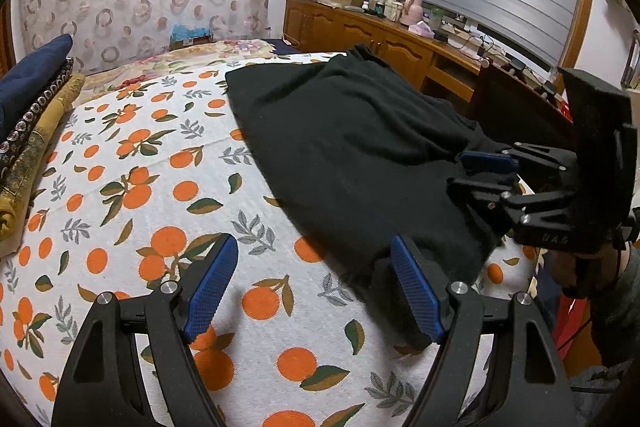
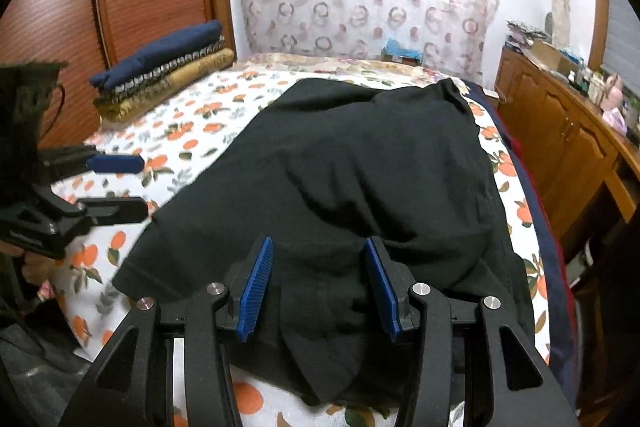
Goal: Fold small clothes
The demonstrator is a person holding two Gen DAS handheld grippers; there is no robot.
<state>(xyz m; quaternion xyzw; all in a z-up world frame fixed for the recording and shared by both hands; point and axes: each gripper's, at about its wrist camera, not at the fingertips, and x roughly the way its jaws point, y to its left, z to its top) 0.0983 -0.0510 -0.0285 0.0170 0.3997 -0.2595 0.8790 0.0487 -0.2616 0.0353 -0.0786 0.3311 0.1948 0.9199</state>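
The left wrist camera looks steeply down over the orange-printed white bedspread (image 1: 132,163), close in, with the crumpled black cloth garment (image 1: 352,147) at two o'clock. The right wrist camera sits nearer, directly over that garment (image 2: 360,155). Both views share bedspread, garment and the folded stack of dark blue and gold fabrics (image 2: 160,75).
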